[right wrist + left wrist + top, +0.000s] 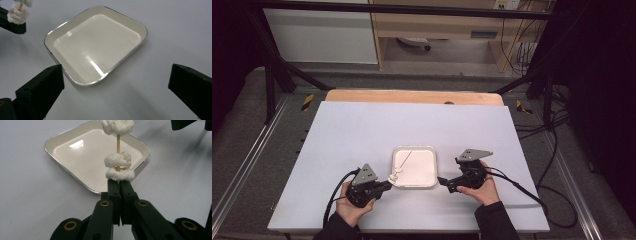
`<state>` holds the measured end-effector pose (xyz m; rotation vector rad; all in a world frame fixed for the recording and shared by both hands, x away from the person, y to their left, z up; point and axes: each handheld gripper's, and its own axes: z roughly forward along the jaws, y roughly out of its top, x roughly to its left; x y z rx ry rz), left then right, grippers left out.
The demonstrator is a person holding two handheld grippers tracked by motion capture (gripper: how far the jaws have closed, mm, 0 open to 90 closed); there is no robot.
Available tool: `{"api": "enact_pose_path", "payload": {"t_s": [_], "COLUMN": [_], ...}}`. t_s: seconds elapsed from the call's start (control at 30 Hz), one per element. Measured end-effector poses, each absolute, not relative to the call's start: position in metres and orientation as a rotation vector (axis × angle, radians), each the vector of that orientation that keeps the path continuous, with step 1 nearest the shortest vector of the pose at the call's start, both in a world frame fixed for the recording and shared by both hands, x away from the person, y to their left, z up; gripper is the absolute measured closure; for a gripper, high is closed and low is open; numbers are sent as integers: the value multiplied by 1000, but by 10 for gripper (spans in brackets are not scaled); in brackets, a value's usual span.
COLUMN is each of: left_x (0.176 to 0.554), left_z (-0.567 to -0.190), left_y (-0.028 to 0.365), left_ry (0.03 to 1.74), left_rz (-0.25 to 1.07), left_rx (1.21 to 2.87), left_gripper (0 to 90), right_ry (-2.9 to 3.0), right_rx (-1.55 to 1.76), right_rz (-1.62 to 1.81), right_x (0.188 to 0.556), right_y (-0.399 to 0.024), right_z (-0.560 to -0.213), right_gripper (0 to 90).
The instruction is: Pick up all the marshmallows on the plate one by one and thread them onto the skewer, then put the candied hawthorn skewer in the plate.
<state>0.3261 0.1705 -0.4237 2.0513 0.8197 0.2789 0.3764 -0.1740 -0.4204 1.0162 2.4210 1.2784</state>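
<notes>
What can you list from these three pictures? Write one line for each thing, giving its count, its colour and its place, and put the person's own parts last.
Tray: one, cream with a silvery rim, near the front middle of the table, between the two grippers.
Skewer: one, pale wood, held at its base by the left gripper, reaching out over the tray.
Marshmallow pieces: three, white, threaded on the skewer; two close above the jaws, one farther up.
Table: one, white top.
Left gripper: one, black, jaws shut on the skewer.
Right gripper: one, black, jaws wide open, nothing between them, right of the tray.
Hands: two, one holding each gripper, dark sleeves.
</notes>
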Motion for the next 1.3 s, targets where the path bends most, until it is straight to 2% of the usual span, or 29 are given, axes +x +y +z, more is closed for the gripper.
{"api": "enact_pose_path", "payload": {"t_s": [0.63,1.3], "left_x": [338,368], "left_z": [-408,-401], "left_y": [156,132], "left_ry": [865,957], "left_rz": [279,272], "left_rx": [2106,2152], "left_gripper": [884,884], "right_ry": [2390,2369], "right_rx": [1078,1109], "right_rz": [1221,1221], "right_x": [365,359], "right_y": [-236,-249], "right_z": [-449,-450], "right_gripper": [7,7]}}
